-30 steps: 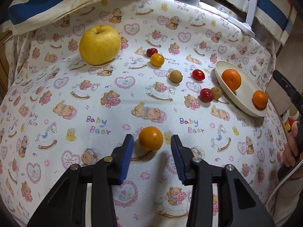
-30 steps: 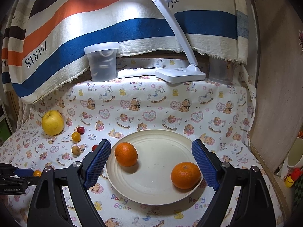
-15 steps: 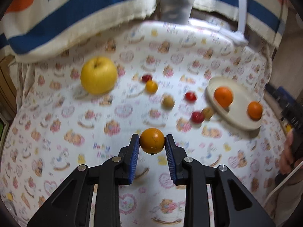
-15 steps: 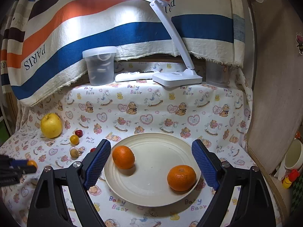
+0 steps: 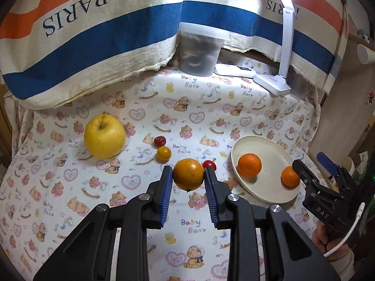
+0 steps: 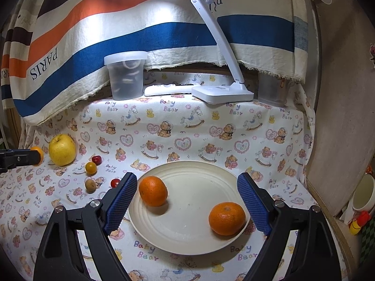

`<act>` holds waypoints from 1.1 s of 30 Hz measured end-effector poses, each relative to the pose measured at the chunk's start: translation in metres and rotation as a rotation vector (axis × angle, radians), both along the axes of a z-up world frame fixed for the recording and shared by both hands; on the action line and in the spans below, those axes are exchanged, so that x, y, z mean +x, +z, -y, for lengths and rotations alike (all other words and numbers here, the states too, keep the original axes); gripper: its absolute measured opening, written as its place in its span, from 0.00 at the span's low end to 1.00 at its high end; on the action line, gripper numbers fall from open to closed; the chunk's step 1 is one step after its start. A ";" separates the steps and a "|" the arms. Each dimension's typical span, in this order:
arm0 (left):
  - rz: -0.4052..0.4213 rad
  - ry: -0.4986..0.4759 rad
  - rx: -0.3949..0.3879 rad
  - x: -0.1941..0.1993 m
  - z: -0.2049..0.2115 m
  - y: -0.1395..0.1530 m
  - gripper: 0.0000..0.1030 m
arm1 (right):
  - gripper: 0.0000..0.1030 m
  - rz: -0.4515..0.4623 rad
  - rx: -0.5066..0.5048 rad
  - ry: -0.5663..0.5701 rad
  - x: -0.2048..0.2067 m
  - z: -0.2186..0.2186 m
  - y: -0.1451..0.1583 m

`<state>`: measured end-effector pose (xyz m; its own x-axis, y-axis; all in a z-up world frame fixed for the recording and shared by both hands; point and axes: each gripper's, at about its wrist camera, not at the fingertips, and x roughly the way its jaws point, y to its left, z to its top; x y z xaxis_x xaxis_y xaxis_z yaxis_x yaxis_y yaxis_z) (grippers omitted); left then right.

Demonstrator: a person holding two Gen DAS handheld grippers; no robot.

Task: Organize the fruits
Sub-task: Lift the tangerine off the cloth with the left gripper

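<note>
Bear-print cloth [image 5: 201, 107] covers the table under a striped drape, lamp-lit. Left gripper [image 5: 188, 175] pinches an orange [image 5: 188, 174] between its blue pads, seemingly lifted off the cloth. Right gripper [image 6: 187, 201] hangs spread wide over the plate [image 6: 187, 234], which holds two oranges [image 6: 153, 190] already. Judging by that, oranges are being gathered, so the next move calls for carrying this one rightward to the plate and lowering it onto bare plate between the two. An apple [image 5: 104, 139] and small fruits [image 5: 163, 153] wait on the cloth; some are hidden behind the held orange, and their kinds are hard to tell.
</note>
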<state>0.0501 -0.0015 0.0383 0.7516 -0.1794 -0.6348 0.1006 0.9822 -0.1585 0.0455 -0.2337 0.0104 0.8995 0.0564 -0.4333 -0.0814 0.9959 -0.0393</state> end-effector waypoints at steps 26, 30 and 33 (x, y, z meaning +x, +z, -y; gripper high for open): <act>-0.085 0.037 -0.067 0.022 -0.042 -0.038 0.26 | 0.86 -0.058 0.031 0.025 0.020 -0.024 0.016; -0.084 0.051 -0.066 0.022 -0.044 -0.040 0.26 | 0.86 -0.106 0.096 0.058 0.030 -0.042 0.018; -0.111 0.066 -0.057 0.028 -0.045 -0.048 0.26 | 0.86 -0.132 0.111 0.062 0.037 -0.054 0.017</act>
<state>0.0777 0.0438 -0.0096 0.6885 -0.1696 -0.7051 0.0143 0.9752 -0.2207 0.0829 -0.1802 0.0276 0.8286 0.1646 -0.5350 -0.1404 0.9863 0.0860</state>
